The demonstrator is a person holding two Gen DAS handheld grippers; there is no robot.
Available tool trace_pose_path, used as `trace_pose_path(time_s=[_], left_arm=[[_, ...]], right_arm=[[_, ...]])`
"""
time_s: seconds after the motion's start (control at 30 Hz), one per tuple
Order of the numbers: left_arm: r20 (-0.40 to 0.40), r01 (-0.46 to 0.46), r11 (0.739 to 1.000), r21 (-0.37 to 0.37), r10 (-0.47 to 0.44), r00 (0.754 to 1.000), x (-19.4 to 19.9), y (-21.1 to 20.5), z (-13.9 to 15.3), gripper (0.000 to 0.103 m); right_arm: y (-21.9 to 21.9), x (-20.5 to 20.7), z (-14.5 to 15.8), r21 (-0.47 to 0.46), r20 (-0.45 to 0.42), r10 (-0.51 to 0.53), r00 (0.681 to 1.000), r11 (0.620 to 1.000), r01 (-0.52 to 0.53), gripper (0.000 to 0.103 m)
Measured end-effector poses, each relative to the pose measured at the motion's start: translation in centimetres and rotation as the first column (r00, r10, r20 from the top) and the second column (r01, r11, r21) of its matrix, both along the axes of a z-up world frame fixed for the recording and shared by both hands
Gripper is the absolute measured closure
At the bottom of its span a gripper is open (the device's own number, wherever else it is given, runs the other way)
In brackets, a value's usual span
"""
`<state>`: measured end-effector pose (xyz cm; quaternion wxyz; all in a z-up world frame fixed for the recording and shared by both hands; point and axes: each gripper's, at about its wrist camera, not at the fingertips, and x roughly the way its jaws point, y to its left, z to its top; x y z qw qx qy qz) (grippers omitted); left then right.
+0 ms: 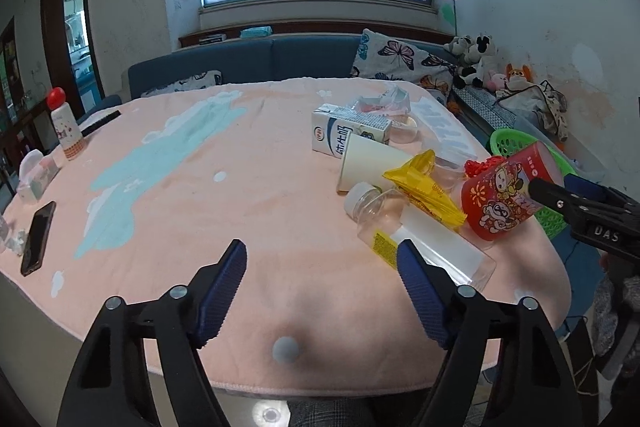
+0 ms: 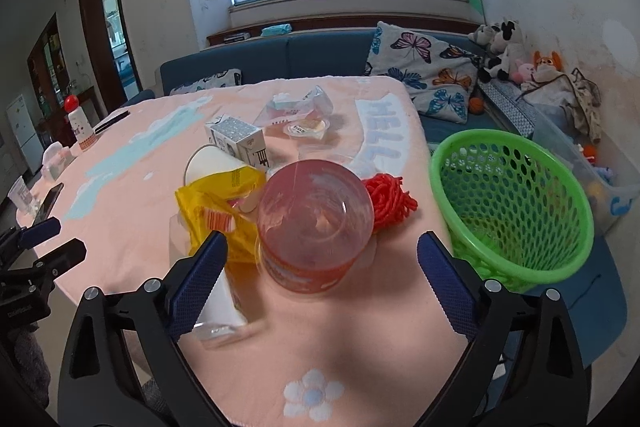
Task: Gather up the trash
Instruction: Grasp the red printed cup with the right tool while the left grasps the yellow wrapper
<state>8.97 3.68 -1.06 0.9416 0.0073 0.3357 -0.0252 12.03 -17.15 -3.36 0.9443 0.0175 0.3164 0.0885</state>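
Observation:
Trash lies on the right side of the pink tablecloth (image 1: 240, 187): a red printed plastic tub (image 1: 506, 195) (image 2: 316, 223) on its side, a yellow wrapper (image 1: 424, 187) (image 2: 224, 203), a clear bottle (image 1: 416, 235), a white paper cup (image 1: 372, 163) (image 2: 212, 163), a milk carton (image 1: 344, 133) (image 2: 240, 139) and red string (image 2: 390, 203). A green mesh basket (image 2: 512, 211) (image 1: 512, 143) stands beside the table on the right. My right gripper (image 2: 322, 259) is open, its fingers either side of the tub's base. My left gripper (image 1: 322, 267) is open and empty over bare cloth, left of the bottle.
A phone (image 1: 38, 239), a tissue pack (image 1: 36, 175) and a red-capped bottle (image 1: 66, 127) sit at the table's left edge. A clear snack tray and small cup (image 2: 308, 127) lie further back. A blue sofa (image 2: 320, 55) with cushions and plush toys is behind.

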Motion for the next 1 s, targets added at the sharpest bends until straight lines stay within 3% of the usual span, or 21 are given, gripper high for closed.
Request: trace_pose_path(time_s=[0.23, 0.47, 1.0], left_arm=[[-0.046, 0.058, 0.996, -0.072, -0.062, 0.997, 2.6, -1.4, -0.1, 0.036], [-0.086, 0.117, 0.986, -0.120, -0.128, 0.988, 5.5, -4.1, -0.3, 0.040], [-0.180, 0.181, 0.974, -0.135, -0.204, 0.962, 11.0, -7.2, -2.3, 0.056]], right_arm=[[-0.1, 1.5, -0.8, 0.036, -0.027, 0.006, 1.000, 0.999, -0.005, 0.016], [-0.7, 2.0, -1.0, 0.102, -0.044, 0.043, 0.998, 0.994, -0.039, 0.038], [-3.2, -0.8, 2.2, 0.143, 0.009, 0.075, 0.997, 0.987, -0.076, 0.039]])
